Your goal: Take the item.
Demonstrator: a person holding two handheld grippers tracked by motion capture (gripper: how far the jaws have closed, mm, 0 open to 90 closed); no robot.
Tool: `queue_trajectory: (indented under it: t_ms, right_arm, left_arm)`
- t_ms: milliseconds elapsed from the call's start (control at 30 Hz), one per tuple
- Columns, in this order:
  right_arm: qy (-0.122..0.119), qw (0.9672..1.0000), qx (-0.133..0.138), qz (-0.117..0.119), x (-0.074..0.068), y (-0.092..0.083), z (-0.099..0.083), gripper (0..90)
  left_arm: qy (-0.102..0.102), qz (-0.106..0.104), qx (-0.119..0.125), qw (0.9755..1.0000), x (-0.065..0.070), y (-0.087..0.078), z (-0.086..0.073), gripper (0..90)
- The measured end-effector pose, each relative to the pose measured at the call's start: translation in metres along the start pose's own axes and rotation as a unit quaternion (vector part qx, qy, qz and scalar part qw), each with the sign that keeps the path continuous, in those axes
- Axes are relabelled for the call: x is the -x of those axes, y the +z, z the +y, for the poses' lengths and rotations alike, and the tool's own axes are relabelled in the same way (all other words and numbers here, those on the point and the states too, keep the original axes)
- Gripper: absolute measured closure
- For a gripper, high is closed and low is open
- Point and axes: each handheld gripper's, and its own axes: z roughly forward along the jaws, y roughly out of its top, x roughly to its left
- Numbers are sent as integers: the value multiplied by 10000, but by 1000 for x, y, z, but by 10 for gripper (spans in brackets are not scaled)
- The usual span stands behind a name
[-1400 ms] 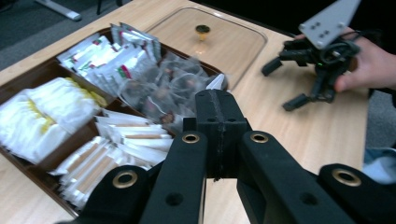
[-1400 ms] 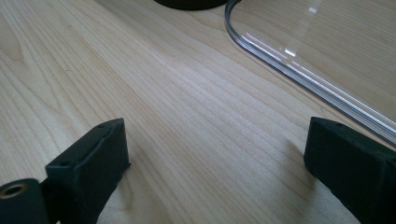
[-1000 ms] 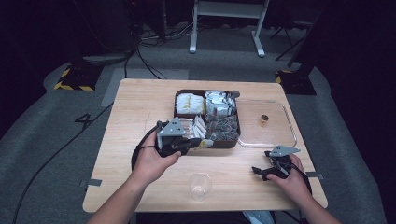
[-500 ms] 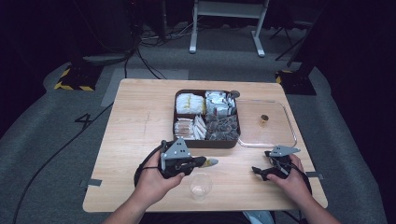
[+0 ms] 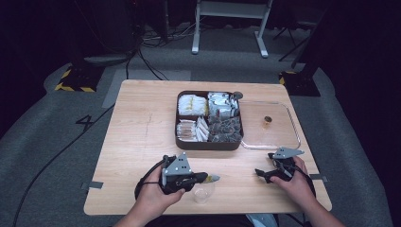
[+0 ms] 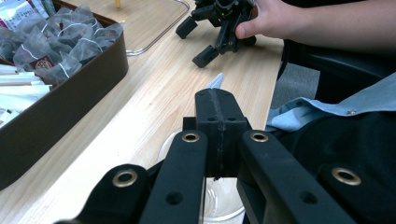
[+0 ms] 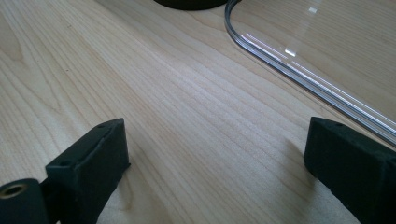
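Gripping a small pale packet (image 6: 216,82) between pressed-together jaws, my left gripper (image 5: 208,178) hangs over the clear cup (image 5: 202,193) near the wooden table's (image 5: 142,142) front edge. From the brown compartment tray (image 5: 209,143) and its clear lid (image 5: 269,124) down to that sliver, everything else sits well apart. I judge this the delivery step: the packet is carried and not yet dropped. Next I'd tip the tips down over the cup's mouth and spread the jaws. The packet's long axis runs along the jaws, its free end pointing toward my right gripper (image 5: 263,172), which rests on the table, jaws spread, holding nothing.
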Motion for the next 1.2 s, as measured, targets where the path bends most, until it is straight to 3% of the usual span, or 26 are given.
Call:
queue_trajectory:
  t_ms: [267, 300, 333, 400, 600, 1000, 1200]
  right_arm:
    - [-1, 10000, 0, 0, 0, 0, 0, 64]
    - [-2, 10000, 0, -2, 0, 0, 0, 64]
    - [-1, 10000, -1, -1, 0, 0, 0, 65]
    - [-2, 10000, 0, -1, 0, 0, 0, 65]
    - [-1, 10000, 1, -2, 0, 0, 0, 64]
    - [-2, 10000, 1, -1, 0, 0, 0, 64]
    - [-1, 10000, -1, 0, 0, 0, 0, 64]
  left_arm:
    - [29, -165, -28, 9999, 0, 2, -4, 898]
    - [25, -172, -22, 9998, -1, 3, -5, 869]
    - [47, -195, -8, 9998, -2, 3, -5, 745]
    - [114, -187, 44, 9998, -2, 3, -5, 631]
    - [54, -137, 156, 9998, -4, 1, -5, 540]
    - [-41, 536, 87, 9985, -27, -13, -9, 441]
    - [-47, 1009, -124, 9948, -40, -25, -19, 372]
